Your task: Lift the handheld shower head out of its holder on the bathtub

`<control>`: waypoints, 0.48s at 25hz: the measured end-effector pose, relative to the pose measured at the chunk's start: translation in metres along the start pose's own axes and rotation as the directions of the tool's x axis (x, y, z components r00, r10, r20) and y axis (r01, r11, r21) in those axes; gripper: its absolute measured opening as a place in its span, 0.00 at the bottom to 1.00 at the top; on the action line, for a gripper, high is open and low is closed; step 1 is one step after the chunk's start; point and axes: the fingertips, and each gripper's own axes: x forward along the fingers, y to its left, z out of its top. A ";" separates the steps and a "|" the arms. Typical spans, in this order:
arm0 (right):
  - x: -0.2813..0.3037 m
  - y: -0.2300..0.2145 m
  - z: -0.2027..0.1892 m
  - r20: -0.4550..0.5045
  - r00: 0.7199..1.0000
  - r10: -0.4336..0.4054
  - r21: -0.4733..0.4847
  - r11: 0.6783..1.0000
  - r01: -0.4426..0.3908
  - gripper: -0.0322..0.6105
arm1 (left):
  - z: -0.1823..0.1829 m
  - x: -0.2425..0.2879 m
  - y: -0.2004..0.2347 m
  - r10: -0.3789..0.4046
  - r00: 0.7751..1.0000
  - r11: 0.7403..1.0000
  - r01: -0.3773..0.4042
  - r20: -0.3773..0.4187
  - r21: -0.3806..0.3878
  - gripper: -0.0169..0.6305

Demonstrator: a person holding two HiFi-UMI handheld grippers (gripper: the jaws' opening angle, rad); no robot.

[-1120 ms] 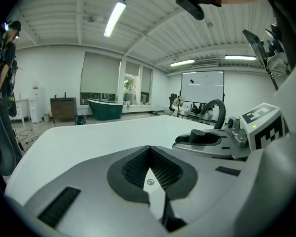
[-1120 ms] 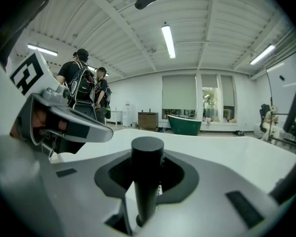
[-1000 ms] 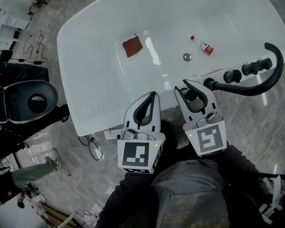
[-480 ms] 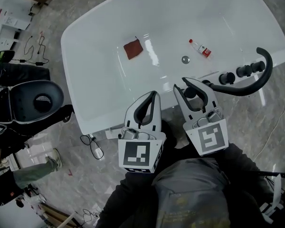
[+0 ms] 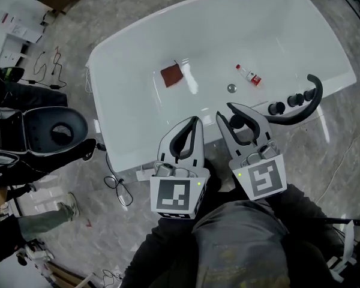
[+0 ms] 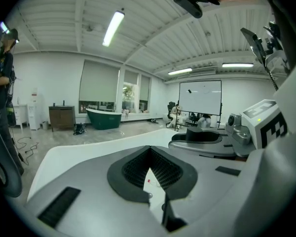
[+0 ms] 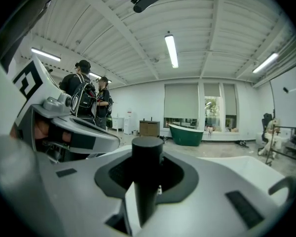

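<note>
The right gripper jaws clamp the black shower head by its handle, just above the bathtub near rim. The left gripper jaws are together, empty. A straight lift looks best, minding the hose slack.

Grey marbled floor, white walls, ribbed ceiling with tube lamps, blinds over windows, green tub near a brown cabinet.

The jaws hide the shower head lower down; print on the bottle is unreadably small.
</note>
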 end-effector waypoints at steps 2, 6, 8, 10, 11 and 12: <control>-0.001 0.001 0.013 0.009 1.000 -0.001 0.003 1.000 0.001 0.21 | 0.012 -0.005 0.002 0.004 1.000 1.000 -0.004 0.016 0.007 0.03; -0.008 0.003 0.037 0.015 1.000 -0.004 0.003 1.000 0.004 0.21 | 0.035 -0.016 0.002 0.003 1.000 1.000 -0.004 0.030 0.009 0.03; -0.011 0.003 0.052 0.026 1.000 -0.006 0.006 1.000 0.006 0.21 | 0.049 -0.020 0.000 -0.004 1.000 1.000 0.004 0.029 0.005 0.03; -0.015 0.004 0.069 0.036 0.999 -0.009 0.009 1.000 0.009 0.21 | 0.064 -0.026 -0.001 -0.013 0.999 1.000 0.013 0.033 0.008 0.03; -0.016 0.005 0.077 0.040 0.999 -0.011 0.010 1.000 0.011 0.21 | 0.071 -0.029 -0.002 -0.017 0.999 1.000 0.017 0.039 0.011 0.03; -0.018 0.005 0.083 0.044 0.999 -0.013 0.011 1.000 0.012 0.21 | 0.077 -0.031 -0.002 -0.020 0.999 1.000 0.019 0.046 0.013 0.03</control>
